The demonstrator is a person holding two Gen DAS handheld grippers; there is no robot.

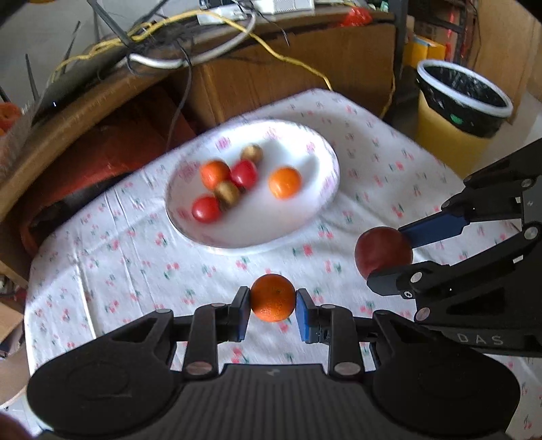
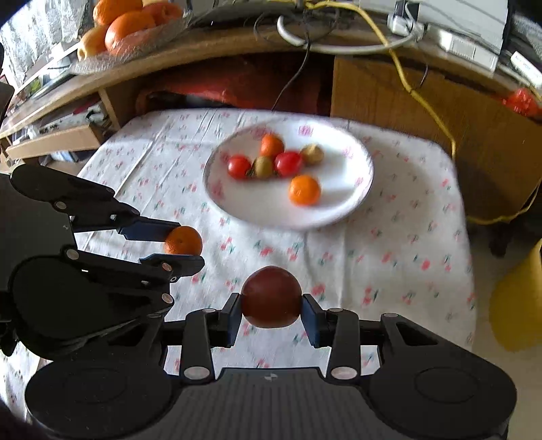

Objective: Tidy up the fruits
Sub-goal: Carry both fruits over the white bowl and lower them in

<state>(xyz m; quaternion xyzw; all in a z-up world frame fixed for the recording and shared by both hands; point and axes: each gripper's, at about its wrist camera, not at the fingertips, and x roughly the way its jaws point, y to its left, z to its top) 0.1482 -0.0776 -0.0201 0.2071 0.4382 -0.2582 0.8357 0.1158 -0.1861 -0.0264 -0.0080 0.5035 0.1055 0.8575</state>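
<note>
Small pebbly orange between left gripper jaws.

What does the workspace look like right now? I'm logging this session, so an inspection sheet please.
Surface: table under a floral cloth, bare around the plate.
Job's things: white plate holds two oranges, two tomatoes, two brown fruits.
Clutter: nothing seen on the cloth.
Grippers: left gripper shut on an orange; right gripper shut on a dark red fruit; both short of the plate.
Cables: yellow cable and dark cords hang behind the table.
Surroundings: cardboard boxes, yellow bin, bowl of oranges on a shelf.
</note>
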